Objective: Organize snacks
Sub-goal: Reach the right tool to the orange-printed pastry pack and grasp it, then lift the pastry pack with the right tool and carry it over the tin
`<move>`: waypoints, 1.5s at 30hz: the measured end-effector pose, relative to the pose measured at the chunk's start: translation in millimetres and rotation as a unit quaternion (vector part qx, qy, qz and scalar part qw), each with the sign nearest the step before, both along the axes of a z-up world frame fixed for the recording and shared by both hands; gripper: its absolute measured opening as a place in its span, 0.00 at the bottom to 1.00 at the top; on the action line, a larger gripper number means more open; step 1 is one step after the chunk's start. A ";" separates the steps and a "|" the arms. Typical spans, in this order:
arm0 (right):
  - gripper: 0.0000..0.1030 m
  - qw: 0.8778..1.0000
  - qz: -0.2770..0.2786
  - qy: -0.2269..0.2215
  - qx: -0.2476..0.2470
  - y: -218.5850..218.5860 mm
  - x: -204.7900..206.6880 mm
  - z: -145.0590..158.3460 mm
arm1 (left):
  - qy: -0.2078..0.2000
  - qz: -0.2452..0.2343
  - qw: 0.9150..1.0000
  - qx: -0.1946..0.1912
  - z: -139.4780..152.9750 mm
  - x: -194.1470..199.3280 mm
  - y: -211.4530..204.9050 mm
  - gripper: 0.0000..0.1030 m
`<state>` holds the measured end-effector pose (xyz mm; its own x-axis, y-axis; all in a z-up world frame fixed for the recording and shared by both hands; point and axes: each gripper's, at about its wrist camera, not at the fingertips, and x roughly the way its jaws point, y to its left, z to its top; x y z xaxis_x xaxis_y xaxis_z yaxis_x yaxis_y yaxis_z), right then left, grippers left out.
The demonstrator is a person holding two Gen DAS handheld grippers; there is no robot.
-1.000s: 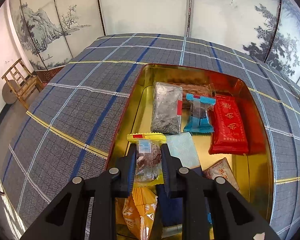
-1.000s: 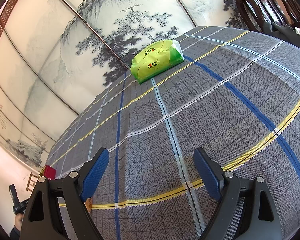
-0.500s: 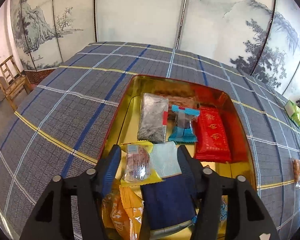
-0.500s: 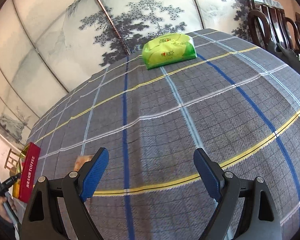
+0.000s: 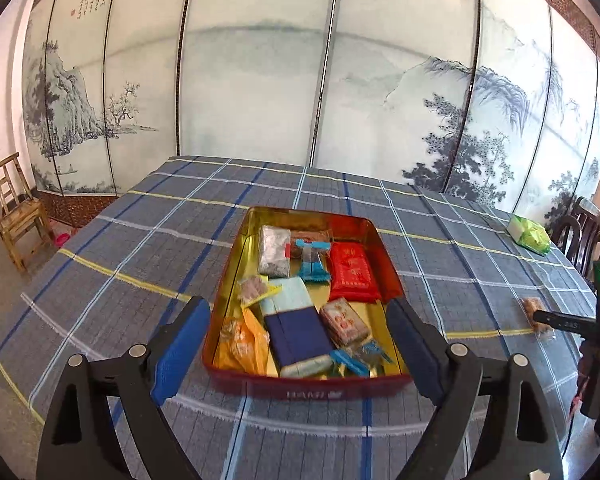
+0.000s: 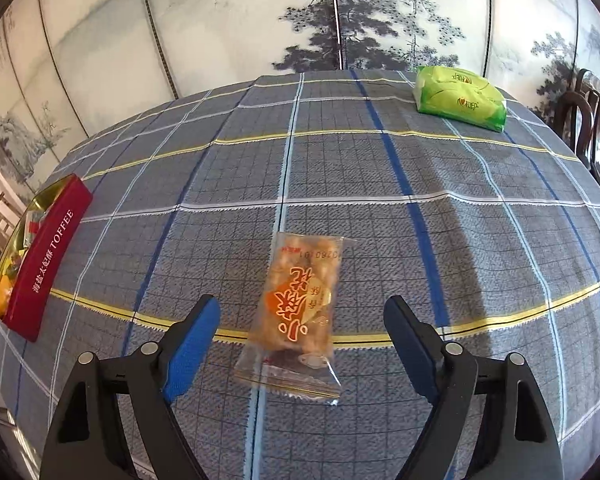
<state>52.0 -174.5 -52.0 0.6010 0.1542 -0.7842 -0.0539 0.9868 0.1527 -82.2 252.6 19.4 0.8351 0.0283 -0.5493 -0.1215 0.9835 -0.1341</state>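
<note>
A red toffee tin (image 5: 240, 376) with a gold inside holds several snack packets, among them a yellow-edged packet (image 5: 256, 289), a navy one (image 5: 298, 336) and a red one (image 5: 352, 270). My left gripper (image 5: 296, 350) is open and empty, held above and in front of the tin. A clear packet with orange print (image 6: 298, 312) lies on the plaid cloth between the fingers of my right gripper (image 6: 302, 346), which is open and not touching it. The tin (image 6: 48, 256) shows at the left in the right wrist view. The packet (image 5: 534, 308) also shows at the right in the left wrist view.
A green tissue pack (image 6: 460, 98) lies at the far right of the table. Dark wooden chairs (image 6: 592, 120) stand beyond the right edge. A bamboo chair (image 5: 16, 212) stands on the floor to the left. Painted screens line the back wall.
My left gripper opened, let go of the yellow-edged packet in the tin and drew back. My right gripper swung over the table until the orange-print packet lay between its fingers.
</note>
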 end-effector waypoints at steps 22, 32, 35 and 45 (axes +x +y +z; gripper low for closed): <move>0.37 0.995 -0.006 -0.063 -0.078 40.5 32.2 53.2 | 0.023 0.004 0.999 -0.044 -34.3 -99.9 -20.0 0.85; 0.37 0.992 0.019 -0.082 -0.091 97.6 53.2 82.6 | 0.052 0.004 0.998 -0.046 -52.2 -119.5 -25.7 0.85; 0.37 0.992 0.028 -0.087 -0.091 114.8 54.9 87.2 | 0.054 0.004 0.997 -0.049 -54.2 -122.7 -25.0 0.85; 0.37 0.989 0.057 -0.094 -0.095 163.4 57.0 96.4 | 0.057 0.007 0.997 -0.054 -58.9 -129.3 -20.9 0.85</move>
